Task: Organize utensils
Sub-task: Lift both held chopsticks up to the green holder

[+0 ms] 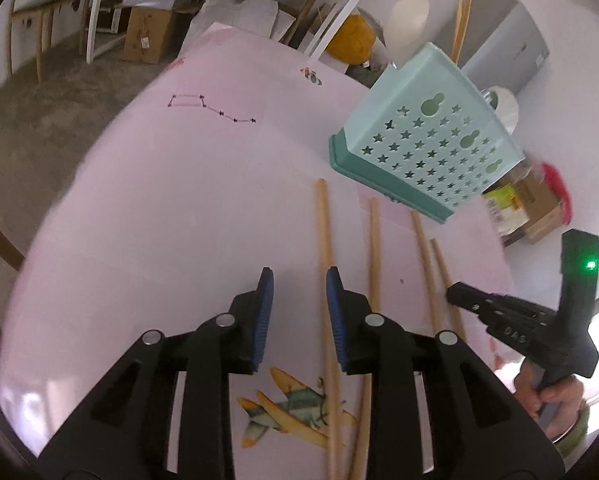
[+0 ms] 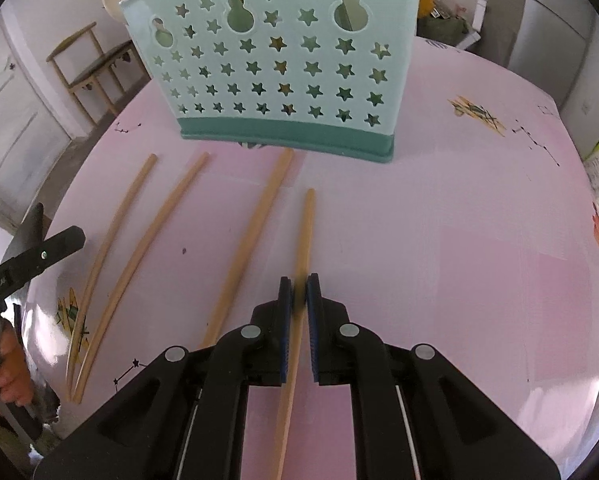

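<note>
Pink tablecloth (image 2: 439,240) over a round table, printed with small aeroplanes and star constellations. Utensil holder (image 2: 275,64) stands upright toward the far side: pale mint plastic, star cut-outs, darker teal base. In the left wrist view two chopsticks (image 1: 461,20) stick up out of its top, beside a cream spoon-shaped utensil (image 1: 409,20). Four wooden chopsticks lie on the cloth in front of the holder, roughly parallel, tips toward it. Right gripper (image 2: 299,292): blue pads drawn close on either side of the rightmost chopstick (image 2: 308,220), which runs between them and back under the gripper body; jaws nearly together, gripping the stick. Next chopstick to the left (image 2: 259,224) lies free on the cloth, its far tip just short of the holder base. The remaining pair (image 2: 119,256) lies further left, well apart at the far tips and converging at the near ends, over an aeroplane print. Left gripper (image 1: 299,284): jaws partly apart, nothing pressed between the pads; the leftmost chopstick (image 1: 324,232) passes just beside the inner face of the right-hand pad, lying on the cloth. A hand (image 1: 555,396) grips the right tool's handle at the edge of the left view.
</note>
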`<state>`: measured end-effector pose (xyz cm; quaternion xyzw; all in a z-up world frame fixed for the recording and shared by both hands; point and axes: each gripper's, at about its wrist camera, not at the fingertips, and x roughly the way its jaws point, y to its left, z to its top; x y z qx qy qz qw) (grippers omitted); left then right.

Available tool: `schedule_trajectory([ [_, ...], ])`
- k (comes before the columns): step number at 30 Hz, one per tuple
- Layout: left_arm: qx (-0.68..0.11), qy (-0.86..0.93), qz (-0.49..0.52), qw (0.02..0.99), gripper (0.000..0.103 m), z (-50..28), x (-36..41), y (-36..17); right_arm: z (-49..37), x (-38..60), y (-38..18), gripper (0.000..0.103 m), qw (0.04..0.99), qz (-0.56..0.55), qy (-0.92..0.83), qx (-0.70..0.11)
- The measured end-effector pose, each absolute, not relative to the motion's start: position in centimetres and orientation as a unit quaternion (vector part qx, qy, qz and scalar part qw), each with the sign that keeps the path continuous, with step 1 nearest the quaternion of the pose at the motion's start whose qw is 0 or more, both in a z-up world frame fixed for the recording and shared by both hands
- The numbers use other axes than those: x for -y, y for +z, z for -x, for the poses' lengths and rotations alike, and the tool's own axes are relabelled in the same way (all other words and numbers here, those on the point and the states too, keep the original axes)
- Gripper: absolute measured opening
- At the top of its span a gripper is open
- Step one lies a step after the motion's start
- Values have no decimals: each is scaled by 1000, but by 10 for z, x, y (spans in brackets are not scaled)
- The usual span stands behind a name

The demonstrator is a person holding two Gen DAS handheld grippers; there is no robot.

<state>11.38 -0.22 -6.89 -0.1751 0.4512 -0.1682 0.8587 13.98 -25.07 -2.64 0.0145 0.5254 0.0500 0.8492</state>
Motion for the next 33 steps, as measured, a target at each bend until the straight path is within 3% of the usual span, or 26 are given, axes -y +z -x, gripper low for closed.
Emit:
schedule_trajectory([
  [26, -491, -147, -50, 857, 25, -172, 79, -59, -158, 277, -29, 8, 857, -50, 108, -501],
  [30, -485, -124, -70, 863, 8, -178, 79, -59, -161, 278, -29, 8, 857, -55, 111, -500],
  [33, -484, -126, -41, 865, 5, -182, 71, -57, -163, 280, -29, 7, 857, -67, 109, -500],
])
